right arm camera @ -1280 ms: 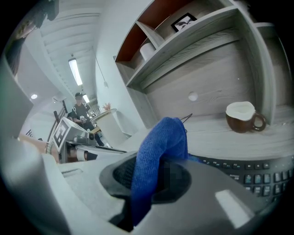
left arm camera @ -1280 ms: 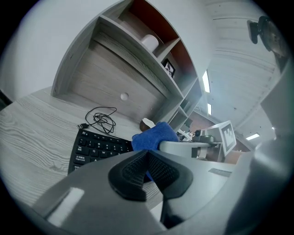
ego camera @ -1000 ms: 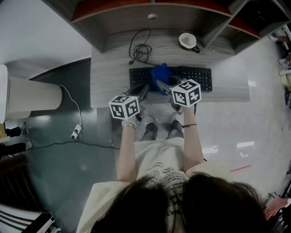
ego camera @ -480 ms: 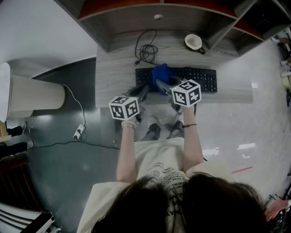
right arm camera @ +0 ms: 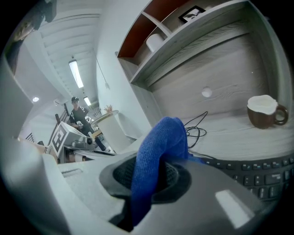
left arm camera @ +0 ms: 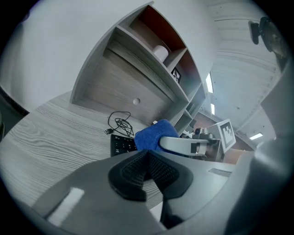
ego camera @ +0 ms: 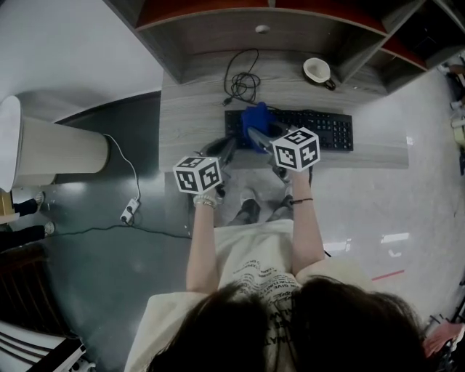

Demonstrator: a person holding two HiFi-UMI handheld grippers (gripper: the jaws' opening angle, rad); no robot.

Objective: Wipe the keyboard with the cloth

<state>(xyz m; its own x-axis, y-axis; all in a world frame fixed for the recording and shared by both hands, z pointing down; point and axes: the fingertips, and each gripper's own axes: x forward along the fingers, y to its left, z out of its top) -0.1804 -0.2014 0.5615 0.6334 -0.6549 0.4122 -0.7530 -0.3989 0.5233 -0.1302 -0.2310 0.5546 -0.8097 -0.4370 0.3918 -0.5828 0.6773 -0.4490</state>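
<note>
The black keyboard [ego camera: 309,129] lies across the grey wooden desk [ego camera: 196,109]. A blue cloth [ego camera: 254,118] rests on the keyboard's left part, and my right gripper [ego camera: 259,135] is shut on it. In the right gripper view the cloth [right arm camera: 161,142] bulges up out of the jaws, with the keyboard [right arm camera: 257,173] to the right below it. My left gripper [ego camera: 228,150] hangs over the desk's front edge, left of the keyboard, shut with nothing in it. In the left gripper view its pads [left arm camera: 133,172] meet, and the cloth [left arm camera: 154,134] and keyboard corner [left arm camera: 121,144] lie ahead.
A coiled black cable [ego camera: 243,86] lies behind the keyboard. A brown mug [ego camera: 318,70] stands at the back right of the desk. Shelves [ego camera: 254,14] rise behind the desk. A white round bin [ego camera: 43,149] and a power cord [ego camera: 127,211] are on the floor to the left.
The right gripper has slid the cloth leftward along the keyboard, nearer its left end. The left gripper has stayed at the front edge.
</note>
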